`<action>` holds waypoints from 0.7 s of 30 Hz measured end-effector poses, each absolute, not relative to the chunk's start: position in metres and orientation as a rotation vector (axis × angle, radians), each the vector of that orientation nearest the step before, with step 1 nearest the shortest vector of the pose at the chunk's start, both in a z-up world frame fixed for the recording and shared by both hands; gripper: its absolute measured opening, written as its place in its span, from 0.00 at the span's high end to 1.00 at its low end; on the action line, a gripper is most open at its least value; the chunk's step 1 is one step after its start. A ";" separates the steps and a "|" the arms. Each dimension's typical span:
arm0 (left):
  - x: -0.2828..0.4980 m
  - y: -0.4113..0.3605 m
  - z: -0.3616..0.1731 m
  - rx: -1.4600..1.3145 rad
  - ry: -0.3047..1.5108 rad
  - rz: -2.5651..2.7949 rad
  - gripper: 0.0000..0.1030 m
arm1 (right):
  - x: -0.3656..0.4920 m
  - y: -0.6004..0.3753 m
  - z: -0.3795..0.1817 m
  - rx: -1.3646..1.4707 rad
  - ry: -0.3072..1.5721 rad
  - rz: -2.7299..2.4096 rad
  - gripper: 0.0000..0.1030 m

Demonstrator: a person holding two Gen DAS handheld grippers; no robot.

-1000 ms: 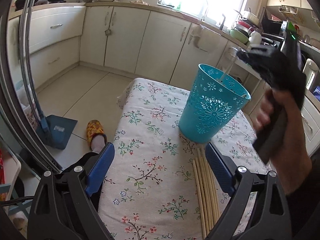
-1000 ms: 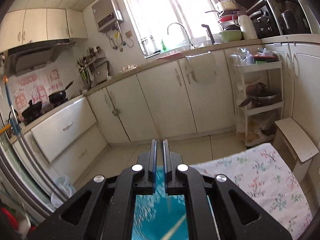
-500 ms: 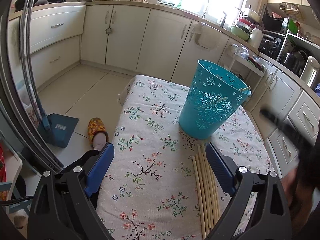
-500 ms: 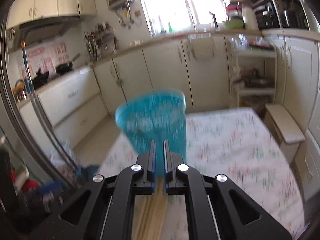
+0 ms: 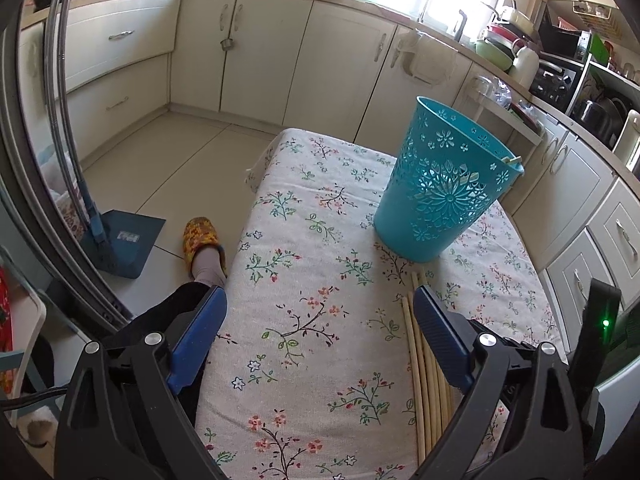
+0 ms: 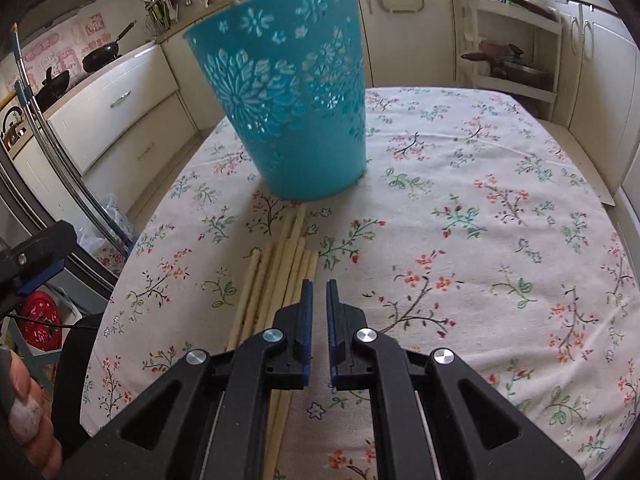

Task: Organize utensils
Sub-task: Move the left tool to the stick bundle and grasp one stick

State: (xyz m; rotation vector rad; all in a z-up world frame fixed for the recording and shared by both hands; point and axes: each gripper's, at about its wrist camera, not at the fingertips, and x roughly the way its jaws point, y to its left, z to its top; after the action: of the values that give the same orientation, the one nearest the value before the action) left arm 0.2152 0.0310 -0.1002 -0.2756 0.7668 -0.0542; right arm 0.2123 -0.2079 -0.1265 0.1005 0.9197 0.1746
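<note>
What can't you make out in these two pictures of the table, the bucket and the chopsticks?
- Inside of the bucket: the right wrist view sees only its wall; in the left wrist view only a stick end shows at the rim.
- Near ends of the chopsticks: covered by the right gripper there, and by the left gripper finger in its view.
- Chopstick count: they overlap.

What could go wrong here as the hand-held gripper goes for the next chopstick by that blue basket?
The right hand-held gripper is shut and empty above the chopsticks; if not opened first, it may push them rather than grip one. The sticks lie packed together, so the jaws could catch several or scatter them. The basket stands close to the tips, and a chopstick already leans at its rim, so a bump might tip it.
</note>
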 end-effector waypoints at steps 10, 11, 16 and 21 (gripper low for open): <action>0.218 0.029 -0.110 -0.270 0.807 -0.060 0.12 | 0.210 -0.196 -0.137 0.043 0.970 0.189 0.88; 0.218 0.027 -0.112 -0.265 0.812 -0.063 0.12 | 0.209 -0.195 -0.136 0.032 0.973 0.193 0.88; 0.229 0.004 -0.127 -0.200 0.883 -0.103 0.12 | 0.205 -0.195 -0.135 -0.015 0.984 0.206 0.92; 0.248 -0.024 -0.148 -0.147 0.955 -0.134 0.12 | 0.203 -0.212 -0.133 0.003 0.981 0.176 0.93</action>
State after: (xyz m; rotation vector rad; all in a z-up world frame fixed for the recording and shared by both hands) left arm 0.2481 -0.0243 -0.1480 -0.1467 0.9546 -0.1336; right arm 0.2026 -0.2119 -0.1335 0.0030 0.9814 0.1761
